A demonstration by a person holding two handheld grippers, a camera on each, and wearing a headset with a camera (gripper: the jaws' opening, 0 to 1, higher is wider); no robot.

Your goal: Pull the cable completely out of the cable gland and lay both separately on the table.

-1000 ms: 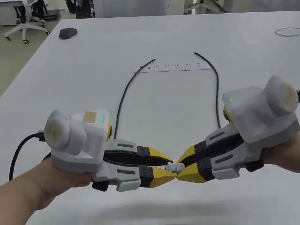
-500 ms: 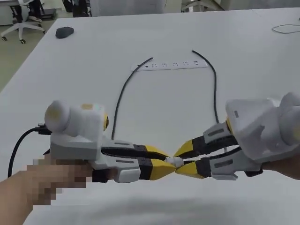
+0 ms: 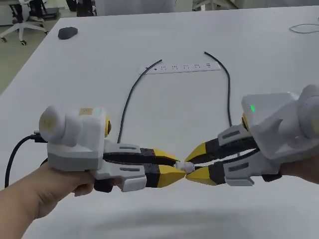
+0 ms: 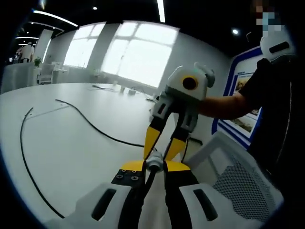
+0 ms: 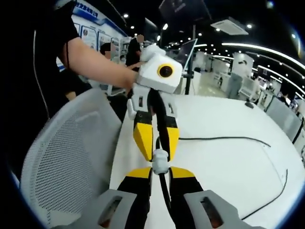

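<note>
— White table [image 3: 164, 107] beneath you, bare where you work. What do your tongs have, nearest you?

— Your left gripper [image 3: 178, 168] is clamped on the white gland [image 4: 153, 163], which is lifted off the table. Your right gripper [image 3: 195, 167] meets it nose to nose and looks pinched onto the black cable [image 5: 164, 191] right where it leaves the gland. That contact is small, so I'm judging.

— So how do you pull it cleanly?

— Hold your left hand dead steady and draw your right straight along the cable's own line, toward 3 o'clock, without twisting. You're gripping right at the gland, so one pull will probably free only a short length. Expect to re-grip and repeat.

— And farther out?

— One stretch of cable [image 3: 230, 94] lies toward 1 o'clock and another [image 3: 127, 107] toward 11. Both end beside the power strip [image 3: 184, 67] at 12. That's plenty to feed through, so mind it doesn't snag the strip.
</note>
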